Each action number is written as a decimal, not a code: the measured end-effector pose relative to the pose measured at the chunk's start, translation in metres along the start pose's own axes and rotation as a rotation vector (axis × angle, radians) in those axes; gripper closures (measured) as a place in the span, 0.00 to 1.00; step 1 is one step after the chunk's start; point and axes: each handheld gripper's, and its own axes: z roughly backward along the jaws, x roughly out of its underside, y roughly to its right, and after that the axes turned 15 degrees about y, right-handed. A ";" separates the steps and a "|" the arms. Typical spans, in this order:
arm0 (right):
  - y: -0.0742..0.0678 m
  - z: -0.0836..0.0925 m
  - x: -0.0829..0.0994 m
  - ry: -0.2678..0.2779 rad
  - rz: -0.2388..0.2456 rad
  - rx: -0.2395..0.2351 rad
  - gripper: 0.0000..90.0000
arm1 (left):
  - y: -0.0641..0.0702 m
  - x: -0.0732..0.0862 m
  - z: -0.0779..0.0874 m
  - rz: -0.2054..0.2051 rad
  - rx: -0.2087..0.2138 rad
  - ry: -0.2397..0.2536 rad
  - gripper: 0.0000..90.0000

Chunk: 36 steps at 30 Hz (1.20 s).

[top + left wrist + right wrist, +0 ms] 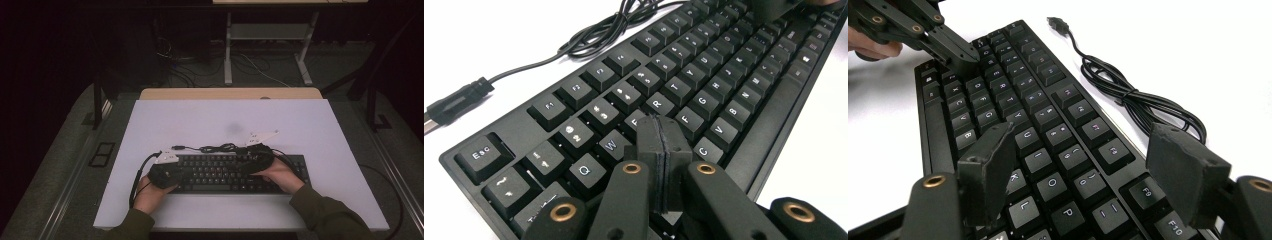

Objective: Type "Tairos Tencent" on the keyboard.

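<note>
Closed left claw [663,150], wide right claw [1088,170] over keyboard [227,172] lying crosswise.

Spread fingers [1193,170] over keyboard [1048,145] (black)

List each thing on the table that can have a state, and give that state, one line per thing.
Keyboard: flat on the table, keys up, none missing that I can see.
Cable: bundled behind the keyboard.
USB plug: unplugged, lying on the table.
Left gripper: shut, tips over the keys near E and D.
Right gripper: open, nothing between the jaws, over the keys.
</note>
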 end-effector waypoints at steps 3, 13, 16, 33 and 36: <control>0.000 0.000 0.000 0.000 0.002 0.000 0.31 | 0.000 0.000 0.000 0.000 -0.001 0.003 0.97; 0.001 0.003 -0.001 0.001 -0.006 0.006 0.31 | -0.001 -0.002 0.002 0.017 0.010 0.030 0.81; 0.001 0.004 -0.001 -0.004 -0.009 0.010 0.31 | -0.001 -0.003 0.002 0.014 0.017 0.036 0.74; 0.002 0.014 0.002 -0.001 -0.022 0.041 0.32 | 0.004 -0.008 -0.005 0.002 0.080 0.051 0.52; 0.002 0.016 0.004 0.000 -0.024 0.049 0.32 | 0.005 -0.010 -0.006 -0.005 0.102 0.047 0.60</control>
